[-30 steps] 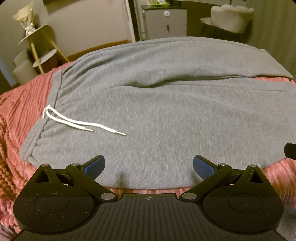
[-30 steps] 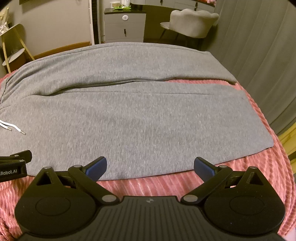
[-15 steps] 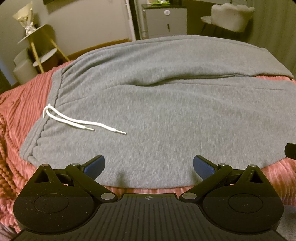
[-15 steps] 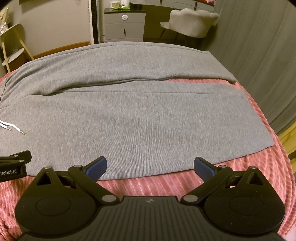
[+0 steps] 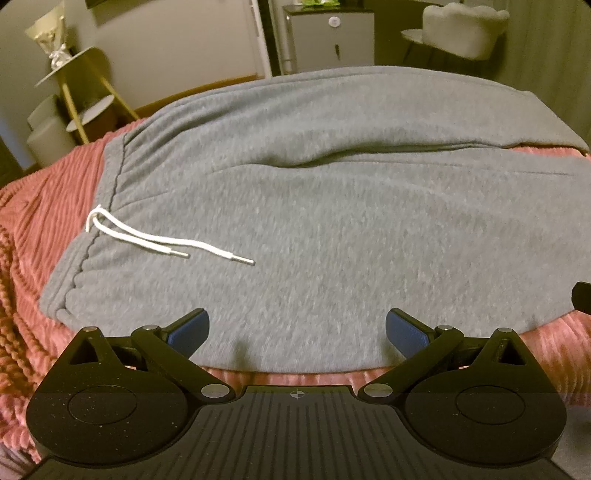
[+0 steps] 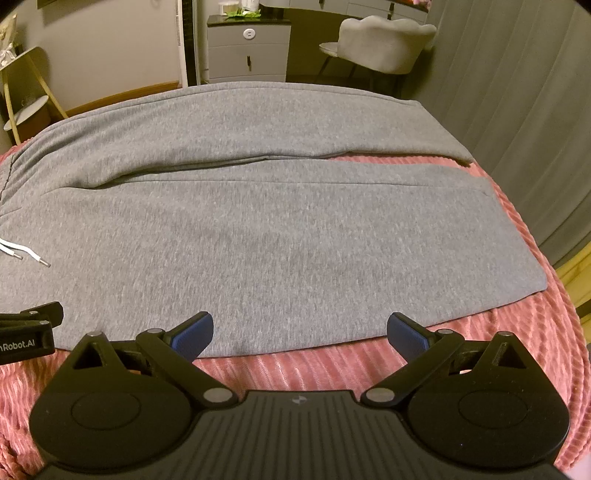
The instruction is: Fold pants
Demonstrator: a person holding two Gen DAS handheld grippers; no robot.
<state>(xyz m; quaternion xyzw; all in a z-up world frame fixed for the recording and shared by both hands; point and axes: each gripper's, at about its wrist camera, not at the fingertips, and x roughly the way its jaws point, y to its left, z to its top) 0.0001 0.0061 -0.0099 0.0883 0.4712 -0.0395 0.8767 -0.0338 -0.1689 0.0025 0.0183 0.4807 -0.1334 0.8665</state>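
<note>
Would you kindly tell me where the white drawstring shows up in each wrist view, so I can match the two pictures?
Left wrist view: the white drawstring lies left of centre on the grey pants, running rightward from the waistband.
Right wrist view: only its tipped ends show, at the far left edge.
Shared landmark: the grey cabinet with a round knob behind the bed, beside a pale chair.

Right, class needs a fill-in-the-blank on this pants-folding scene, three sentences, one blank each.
1. The grey pants lie flat on a ribbed blanket coloured ____.
2. The drawstring at the waistband is coloured ____.
3. Both the left gripper and the right gripper have their jaws ____, holding nothing.

Missing words: pink; white; open
</note>
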